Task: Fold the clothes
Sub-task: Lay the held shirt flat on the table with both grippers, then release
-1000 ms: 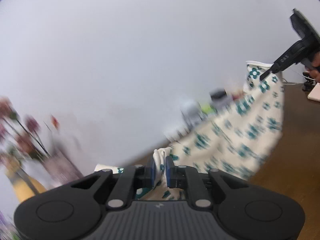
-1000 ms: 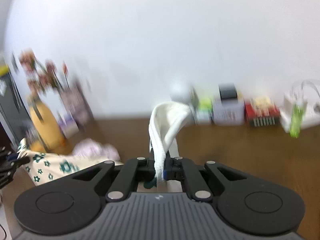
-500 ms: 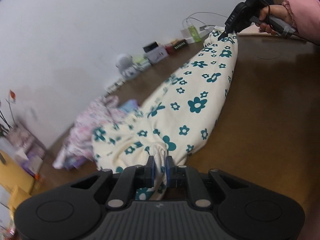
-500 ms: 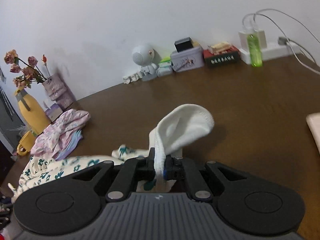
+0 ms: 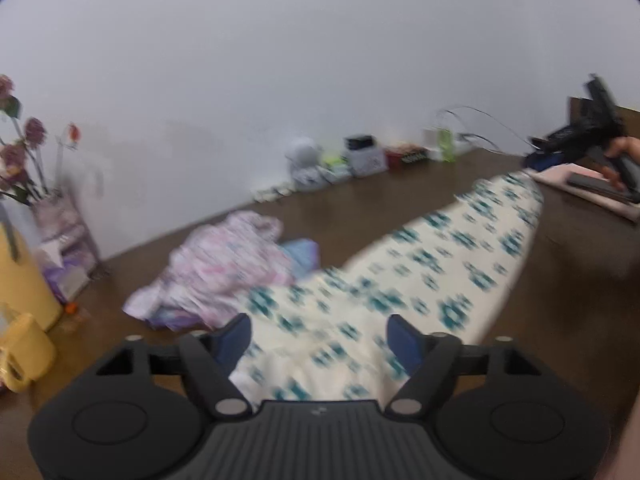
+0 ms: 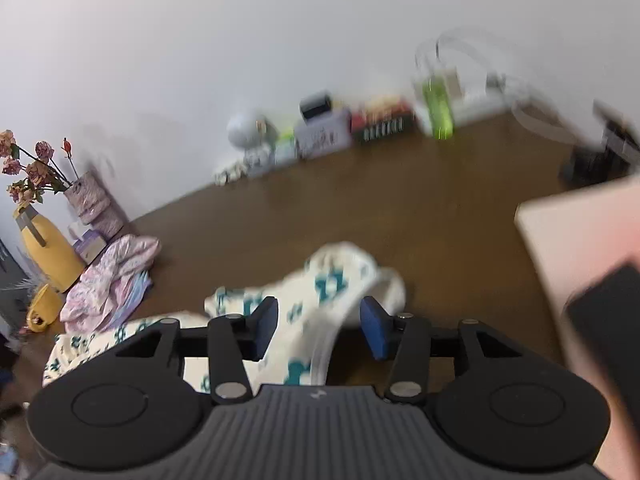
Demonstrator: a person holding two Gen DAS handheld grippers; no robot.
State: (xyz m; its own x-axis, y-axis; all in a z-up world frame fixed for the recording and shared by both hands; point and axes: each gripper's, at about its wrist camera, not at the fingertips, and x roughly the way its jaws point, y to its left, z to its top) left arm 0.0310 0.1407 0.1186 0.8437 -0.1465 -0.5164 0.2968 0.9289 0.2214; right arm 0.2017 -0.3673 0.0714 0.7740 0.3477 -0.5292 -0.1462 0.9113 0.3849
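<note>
Left wrist view shows the left tongs [image 5: 318, 338] spread wide and grasping nothing, poised over the near end of the floral garment [image 5: 404, 280], which lies stretched in a long band across the brown counter [image 5: 560, 280]; at its far end the right tongs [image 5: 538, 160] sit just beside the cloth's tip, gripped by a hand [image 5: 620, 156]. A crumpled pink garment [image 5: 224, 264] lies touching the floral one on its left, with a yellow vase [image 5: 20, 280] and a yellow mug [image 5: 24, 354] farther left, and a flat pink pad [image 5: 592, 196] near the far end. Right wrist view shows the right tongs [image 6: 319, 326] likewise released, their blue pads parted above a bunched, turned-over cuff of the floral garment [image 6: 320, 300]. Judging by this, whatever fold comes next will go best if the bunched end is smoothed flat and each grip taken on a clean edge, keeping the cloth clear of the pink heap and the pad; the clutter [image 6: 320, 132] along the wall stands well apart and should not interfere
</note>
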